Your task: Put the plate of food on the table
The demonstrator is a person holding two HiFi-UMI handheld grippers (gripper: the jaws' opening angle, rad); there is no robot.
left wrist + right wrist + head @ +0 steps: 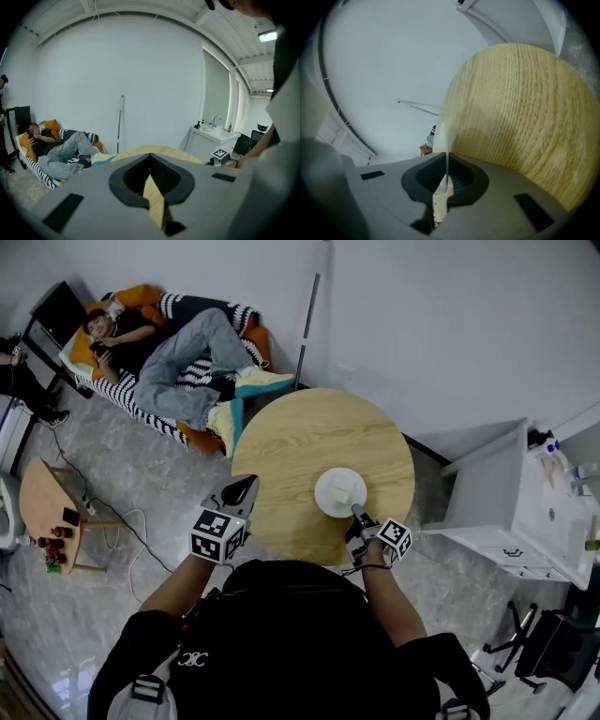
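Note:
A white plate (339,493) with a pale block of food (343,490) on it sits over the near right part of the round wooden table (291,442). My right gripper (357,513) is shut on the plate's near rim. In the right gripper view the rim (443,140) runs edge-on between the jaws, with the wood of the table (525,112) beside it. I cannot tell whether the plate rests on the wood. My left gripper (246,487) hovers at the table's near left edge, jaws together and holding nothing. Only a sliver of the table (152,185) shows between them.
A person (159,348) lies on a striped sofa at the far left. A small wooden side table (42,507) with small items stands at the left, with a cable on the floor beside it. A white sink cabinet (511,498) stands right of the table and an office chair (539,643) sits near right.

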